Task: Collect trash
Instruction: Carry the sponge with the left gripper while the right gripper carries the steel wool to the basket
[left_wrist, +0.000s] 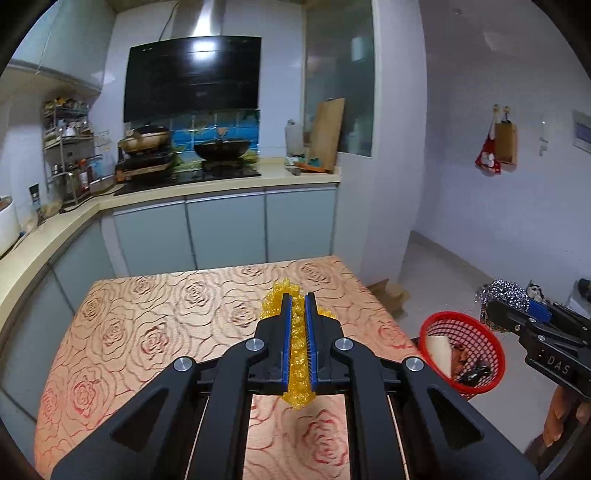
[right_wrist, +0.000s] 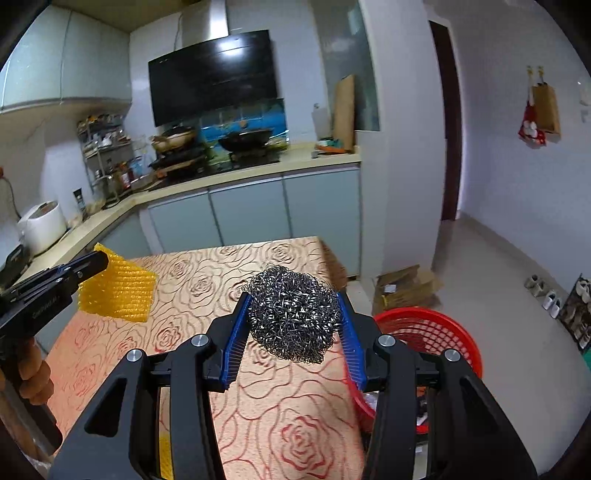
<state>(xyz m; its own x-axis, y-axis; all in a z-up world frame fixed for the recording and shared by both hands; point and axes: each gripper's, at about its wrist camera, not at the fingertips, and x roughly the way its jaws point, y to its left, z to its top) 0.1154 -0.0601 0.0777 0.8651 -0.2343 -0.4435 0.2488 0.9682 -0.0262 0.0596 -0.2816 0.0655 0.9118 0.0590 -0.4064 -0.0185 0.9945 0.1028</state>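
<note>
Rose-patterned cloth in peach and red covered the counter (left_wrist: 155, 317), which filled the lower half of both wrist views. Beyond its 3 o'clock edge, lower than the top, stood the red mesh basket (left_wrist: 491, 354), with a pale scrap and some dark bits lying inside.

The left tool (left_wrist: 299, 306) was pressed nearly together on a yellow mesh sheet (left_wrist: 297, 354), the blue pads flattening it so that it bunched out past the tips at 12 o'clock and hung below them at 6. In the right wrist view the same sheet (right_wrist: 118, 291) showed as a flat yellow panel held above the counter at about 9 o'clock, clear of the cloth.

The right tool (right_wrist: 293, 314) pinched a steel wool scourer (right_wrist: 293, 314), its pads spread only as wide as the ball and touching it on both sides. The scourer hung over the counter's 3 o'clock side, near the basket rim (right_wrist: 424, 321). From the left wrist view the scourer (left_wrist: 506, 295) sat at 3 o'clock, above the far rim of the basket.
</note>
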